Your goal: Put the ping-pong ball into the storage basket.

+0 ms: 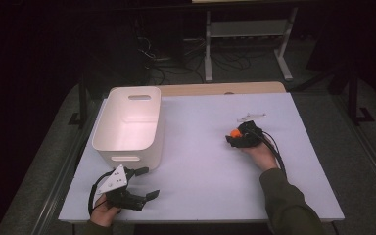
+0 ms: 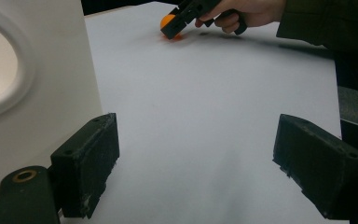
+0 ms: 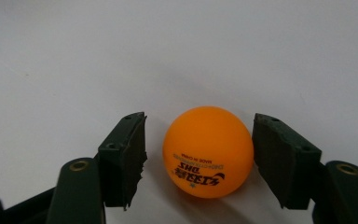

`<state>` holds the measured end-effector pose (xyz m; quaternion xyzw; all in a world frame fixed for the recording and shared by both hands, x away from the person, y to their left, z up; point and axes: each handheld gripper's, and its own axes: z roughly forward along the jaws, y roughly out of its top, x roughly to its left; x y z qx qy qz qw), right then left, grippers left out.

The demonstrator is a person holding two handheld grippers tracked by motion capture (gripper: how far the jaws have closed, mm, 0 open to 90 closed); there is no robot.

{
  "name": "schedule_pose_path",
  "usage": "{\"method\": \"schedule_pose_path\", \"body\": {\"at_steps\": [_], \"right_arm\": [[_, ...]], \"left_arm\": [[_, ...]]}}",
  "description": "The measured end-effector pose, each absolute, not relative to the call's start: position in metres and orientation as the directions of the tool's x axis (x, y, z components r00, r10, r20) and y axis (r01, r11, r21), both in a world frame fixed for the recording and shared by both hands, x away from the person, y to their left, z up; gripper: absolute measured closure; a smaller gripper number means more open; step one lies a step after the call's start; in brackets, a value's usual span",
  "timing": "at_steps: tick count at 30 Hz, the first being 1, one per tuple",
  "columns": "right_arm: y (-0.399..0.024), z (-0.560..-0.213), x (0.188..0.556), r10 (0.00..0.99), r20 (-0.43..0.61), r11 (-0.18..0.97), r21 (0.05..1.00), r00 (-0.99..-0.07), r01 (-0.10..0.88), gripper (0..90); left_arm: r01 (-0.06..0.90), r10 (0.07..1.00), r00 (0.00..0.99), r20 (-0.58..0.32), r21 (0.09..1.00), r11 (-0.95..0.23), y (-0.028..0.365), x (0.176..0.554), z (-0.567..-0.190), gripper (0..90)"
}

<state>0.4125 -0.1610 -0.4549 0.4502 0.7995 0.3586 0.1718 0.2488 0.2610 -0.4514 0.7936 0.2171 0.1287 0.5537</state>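
Nearest to us, at the table's near left corner, our left gripper rests low over the white tabletop, held in our left hand. Its grey three-cornered plate faces up and a black cable loops from it. Through the left gripper view we see its two black jaws standing wide apart with bare white surface between them, holding nothing.

Just beyond that gripper, along the left edge, stands a white plastic bin with rounded corners and cut-out handles. It sits upright and its inside looks bare as far as we can see. In the left gripper view its wall rises right beside the left jaw.

Toward the far right part of the table, our right hand holds the right gripper tipped down onto the surface. An orange ping-pong ball sits on the table between its jaws. In the right gripper view the ball carries dark printed lettering, seen upside down. The jaws stand partly closed around it; a thin gap shows on each side, so the pads flank the ball without pressing it.

A small pale flat object lies just beyond the right gripper, toward the far edge; we cannot tell what it is.
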Motion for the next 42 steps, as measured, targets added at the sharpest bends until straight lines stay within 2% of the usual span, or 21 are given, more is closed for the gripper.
{"method": "schedule_pose_path", "body": {"at_steps": [18,42], "right_arm": [[-0.1625,-0.4547,0.4129,0.838,0.05,0.348,0.717,-0.543,0.604,48.9],[-0.1625,-0.4503,0.4119,0.83,0.077,0.338,0.718,-0.553,0.608,49.6]], "left_arm": [[0.2,0.487,0.873,-0.035,0.935,-0.293,0.2608,0.2487,-0.4514,14.1],[0.203,0.488,0.872,-0.037,0.934,-0.294,0.2609,0.2488,-0.4513,14.1]]}}
